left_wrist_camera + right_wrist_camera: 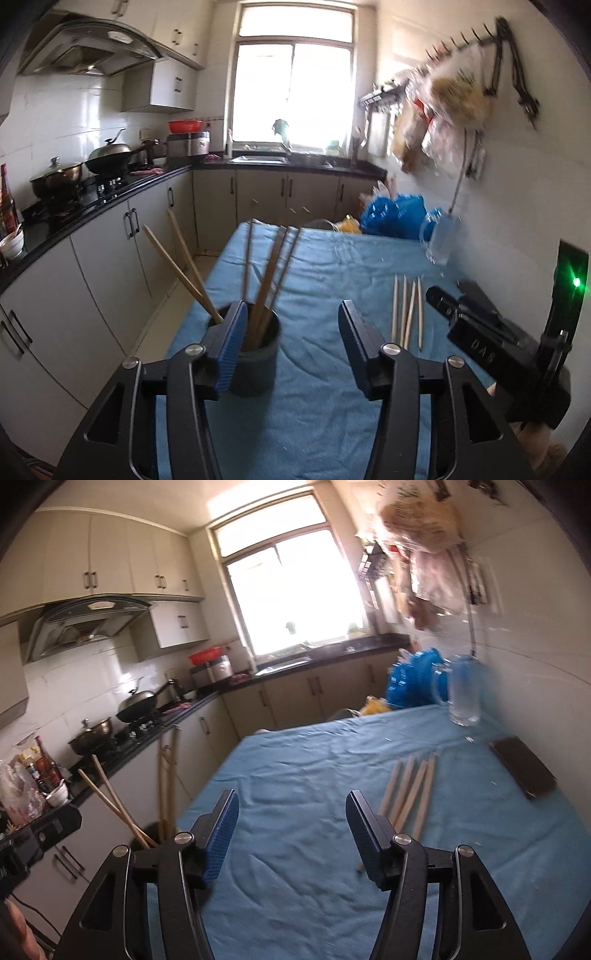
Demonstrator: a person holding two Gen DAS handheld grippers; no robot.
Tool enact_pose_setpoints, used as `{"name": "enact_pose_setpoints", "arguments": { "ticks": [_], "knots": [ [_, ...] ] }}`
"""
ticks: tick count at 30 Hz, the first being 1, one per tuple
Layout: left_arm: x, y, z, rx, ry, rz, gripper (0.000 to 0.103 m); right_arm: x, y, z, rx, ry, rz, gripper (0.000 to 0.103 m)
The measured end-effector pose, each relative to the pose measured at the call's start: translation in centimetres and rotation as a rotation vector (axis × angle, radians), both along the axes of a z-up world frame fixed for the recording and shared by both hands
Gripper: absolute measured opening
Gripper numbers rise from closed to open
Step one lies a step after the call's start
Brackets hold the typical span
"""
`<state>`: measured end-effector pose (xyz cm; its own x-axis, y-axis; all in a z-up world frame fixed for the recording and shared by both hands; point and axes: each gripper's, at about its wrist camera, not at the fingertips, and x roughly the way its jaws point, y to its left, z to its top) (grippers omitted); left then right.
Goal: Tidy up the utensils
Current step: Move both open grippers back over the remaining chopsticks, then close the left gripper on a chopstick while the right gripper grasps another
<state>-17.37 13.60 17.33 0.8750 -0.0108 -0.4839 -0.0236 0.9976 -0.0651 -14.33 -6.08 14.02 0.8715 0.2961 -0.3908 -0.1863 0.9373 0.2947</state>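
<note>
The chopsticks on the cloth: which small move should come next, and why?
Probably bring the right gripper over the loose chopsticks and close on one. Four lie side by side on the cloth, the cup already holds others, and both grippers are open and empty.

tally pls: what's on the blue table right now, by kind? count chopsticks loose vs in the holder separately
Loose chopsticks lying on the cloth: 4
Chopsticks standing in the dark holder: 5 visible
Holders: 1
Clear glass pitchers: 1
Flat dark objects (phone or case, cannot tell): 1
Total: 12
</note>
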Motion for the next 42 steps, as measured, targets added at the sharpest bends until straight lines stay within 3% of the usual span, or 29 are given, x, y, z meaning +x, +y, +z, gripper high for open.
{"name": "enact_pose_setpoints", "arguments": {
  "ticks": [8, 17, 23, 30, 33, 37, 38, 42],
  "knots": [
    [0.6, -3.6, -1.7, 0.078, 0.071, -0.043, 0.054, -0.7, -4.2, -1.5, 0.001, 0.057, -0.072, 0.067],
    [1.9, -6.2, -3.3, 0.112, 0.125, -0.087, 0.057, -0.5, -6.9, -3.0, 0.010, 0.095, -0.107, 0.068],
    [4.8, -8.1, -5.2, 0.085, 0.199, -0.145, 0.058, 0.8, -8.8, -4.8, -0.004, 0.145, -0.128, 0.068],
    [10.1, -12.1, -8.2, 0.039, 0.287, -0.241, 0.057, 4.8, -11.6, -7.4, 0.000, 0.275, -0.107, 0.068],
    [12.8, -13.4, -9.7, 0.026, 0.317, -0.255, 0.050, 7.7, -11.9, -8.5, -0.010, 0.339, -0.055, 0.064],
    [16.9, -13.9, -12.1, -0.007, 0.391, -0.261, 0.028, 11.2, -11.5, -9.9, -0.044, 0.422, 0.016, 0.048],
    [17.6, -13.8, -12.6, -0.025, 0.408, -0.259, 0.026, 11.9, -11.3, -10.3, -0.050, 0.437, 0.028, 0.043],
    [20.5, -14.0, -14.1, -0.073, 0.434, -0.259, 0.026, 14.2, -10.6, -11.1, -0.062, 0.475, 0.049, 0.043]
  ]
}}
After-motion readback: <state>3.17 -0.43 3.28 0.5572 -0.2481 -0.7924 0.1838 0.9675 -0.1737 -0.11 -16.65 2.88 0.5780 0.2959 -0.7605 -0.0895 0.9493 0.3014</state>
